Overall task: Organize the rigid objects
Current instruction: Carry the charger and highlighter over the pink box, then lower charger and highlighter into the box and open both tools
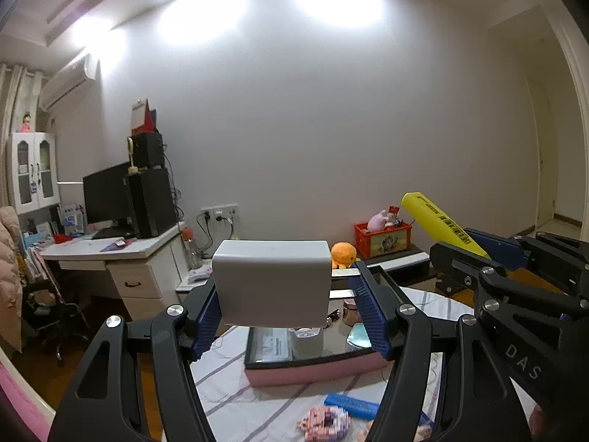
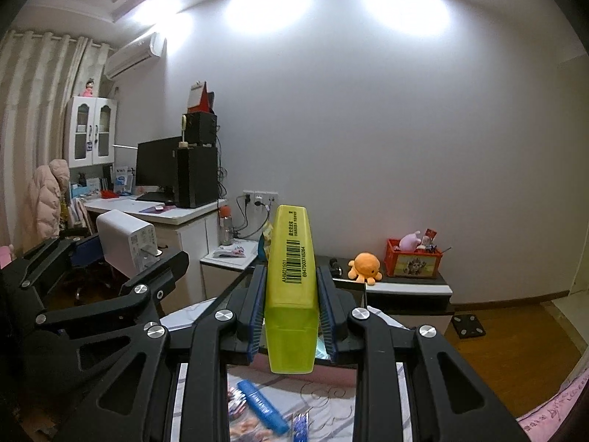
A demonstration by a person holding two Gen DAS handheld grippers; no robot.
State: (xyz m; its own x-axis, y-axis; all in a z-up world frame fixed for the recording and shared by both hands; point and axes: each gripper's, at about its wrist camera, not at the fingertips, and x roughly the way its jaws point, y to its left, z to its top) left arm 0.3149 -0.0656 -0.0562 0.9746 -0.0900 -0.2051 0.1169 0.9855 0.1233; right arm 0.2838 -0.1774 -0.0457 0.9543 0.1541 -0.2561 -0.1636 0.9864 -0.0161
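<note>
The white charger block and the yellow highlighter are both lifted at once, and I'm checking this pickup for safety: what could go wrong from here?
1. The left hand-held gripper clamps the white charger block only along its lower sides; most of it stands above the pads, so it might tip or slip.
2. The yellow highlighter sticks out well past the right hand-held gripper, so a tilt could slide it out.
3. The grippers are side by side and could knock together.

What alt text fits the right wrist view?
The right hand-held gripper is shut on a yellow highlighter, raised above a bed where a blue marker lies. At left, the left hand-held gripper holds a white charger.
</note>
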